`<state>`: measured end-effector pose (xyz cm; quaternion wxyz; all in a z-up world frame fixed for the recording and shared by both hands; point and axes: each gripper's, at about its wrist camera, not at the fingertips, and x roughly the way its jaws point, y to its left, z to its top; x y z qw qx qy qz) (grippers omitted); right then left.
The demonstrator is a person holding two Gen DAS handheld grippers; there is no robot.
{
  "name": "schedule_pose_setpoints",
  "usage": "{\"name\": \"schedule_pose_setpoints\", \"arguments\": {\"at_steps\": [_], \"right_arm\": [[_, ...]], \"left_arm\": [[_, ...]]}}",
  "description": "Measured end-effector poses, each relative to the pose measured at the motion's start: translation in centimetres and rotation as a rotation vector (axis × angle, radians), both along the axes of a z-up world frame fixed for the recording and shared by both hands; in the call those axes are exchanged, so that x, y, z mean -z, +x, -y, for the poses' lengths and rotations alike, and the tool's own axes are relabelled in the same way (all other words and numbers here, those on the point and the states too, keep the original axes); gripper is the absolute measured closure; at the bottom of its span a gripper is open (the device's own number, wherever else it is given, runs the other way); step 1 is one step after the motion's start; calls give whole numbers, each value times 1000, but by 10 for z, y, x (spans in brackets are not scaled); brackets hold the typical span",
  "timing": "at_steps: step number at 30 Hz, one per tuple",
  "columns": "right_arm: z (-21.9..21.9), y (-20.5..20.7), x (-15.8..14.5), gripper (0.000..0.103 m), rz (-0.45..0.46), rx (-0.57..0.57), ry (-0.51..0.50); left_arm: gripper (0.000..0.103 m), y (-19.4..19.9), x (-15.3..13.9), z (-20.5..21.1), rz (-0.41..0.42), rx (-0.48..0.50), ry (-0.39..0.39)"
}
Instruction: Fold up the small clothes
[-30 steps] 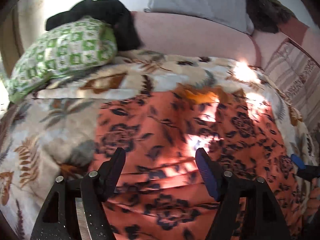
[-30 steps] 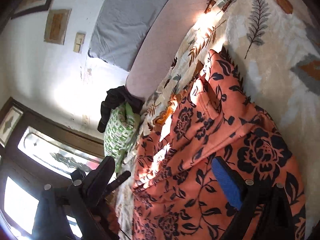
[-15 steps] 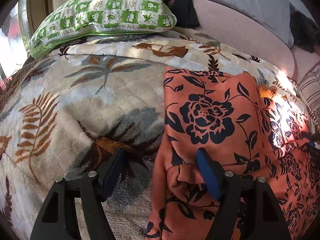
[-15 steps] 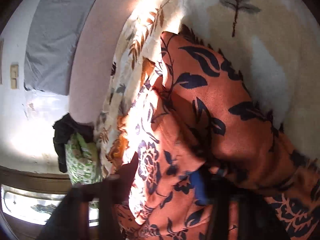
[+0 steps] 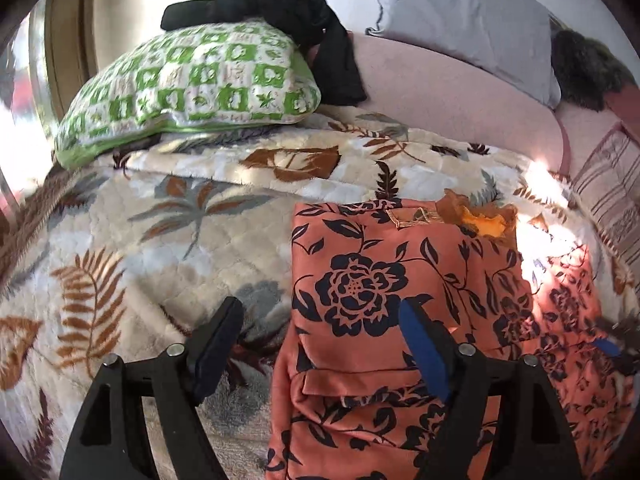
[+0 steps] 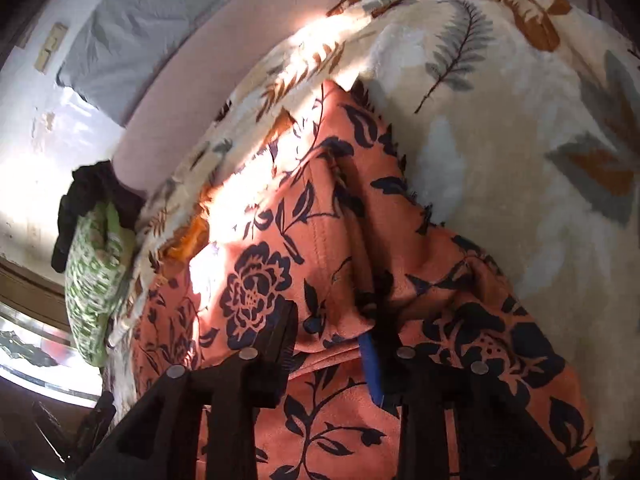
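Orange floral garment, far edge sun-bleached

Matt orange floral cloth garment, plush quilted blanket, matt black plastic gripper

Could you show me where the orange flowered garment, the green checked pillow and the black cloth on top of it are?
Orange flowered garment (image 5: 360, 292), left wrist view, big printed rose.
Green checked pillow (image 5: 192, 80), left wrist view, top face.
Black cloth (image 5: 280, 8), left wrist view, bunched middle.
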<state>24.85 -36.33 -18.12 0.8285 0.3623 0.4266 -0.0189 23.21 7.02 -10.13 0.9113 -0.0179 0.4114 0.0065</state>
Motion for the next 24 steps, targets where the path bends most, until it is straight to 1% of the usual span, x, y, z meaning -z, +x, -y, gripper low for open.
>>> {"name": "schedule_pose_setpoints", "arguments": {"at_steps": [1, 2, 3, 4, 5, 8, 9, 10, 11, 12, 13, 14, 15, 16, 17, 18, 19, 20, 21, 22, 23, 24], "right_arm": [[3, -5, -9, 33, 12, 1, -23], [5, -11, -19, 27, 37, 9, -33], [8, -16, -30, 26, 64, 17, -43], [9, -16, -42, 26, 99, 2, -33], [10, -14, -51, 26, 132, -25, -5], [-3, 15, -72, 26, 218, -156, 111], [-8, 29, -74, 25, 241, -192, 139], [-11, 46, -69, 20, 246, -224, 173], [-10, 65, -56, 18, 221, -250, 217], [-7, 81, -37, 17, 166, -239, 223], [-4, 90, -12, 18, 55, -180, 162], [6, 95, 16, 25, -42, -121, 155], [15, 89, 23, 37, -13, -69, 193], [18, 81, 14, 37, 25, -59, 200], [14, 78, 3, 35, 21, -66, 158], [8, 74, -10, 28, 26, -73, 102], [2, 70, -23, 27, 68, -100, 67], [-4, 69, -33, 27, 118, -147, 61], [-8, 69, -36, 21, 155, -186, 64], [-11, 74, -30, 12, 139, -197, 26], [-12, 84, -12, 10, 40, -191, -48], [-7, 94, 13, 12, -79, -181, -67]], "left_arm": [[20, 8, 12, 6, -47, 0, 52], [20, 18, 31, 10, -125, 4, 100], [17, 26, 53, 13, -217, 19, 139], [16, 24, 58, 11, -186, 17, 127], [11, 19, 55, 8, -143, 1, 127], [11, 17, 54, 7, -144, 7, 137], [11, 17, 54, 7, -146, 9, 135], [11, 17, 53, 6, -151, 8, 133], [10, 17, 54, 6, -153, 5, 131], [9, 18, 54, 6, -152, 3, 132], [9, 18, 54, 6, -149, 6, 131], [9, 18, 54, 5, -151, 10, 131], [9, 18, 53, 4, -149, 13, 124], [9, 17, 51, 2, -145, 12, 110], [9, 16, 49, 0, -144, 5, 97], [9, 17, 47, 0, -140, -8, 90], [9, 14, 43, -2, -118, -20, 80], [9, 12, 41, -3, -91, -28, 82], [9, 14, 47, -1, -100, -38, 117], [8, 20, 59, 0, -158, -25, 126], [7, 22, 61, -4, -160, -25, 87], [7, 23, 55, -8, -172, -36, 60]]}}
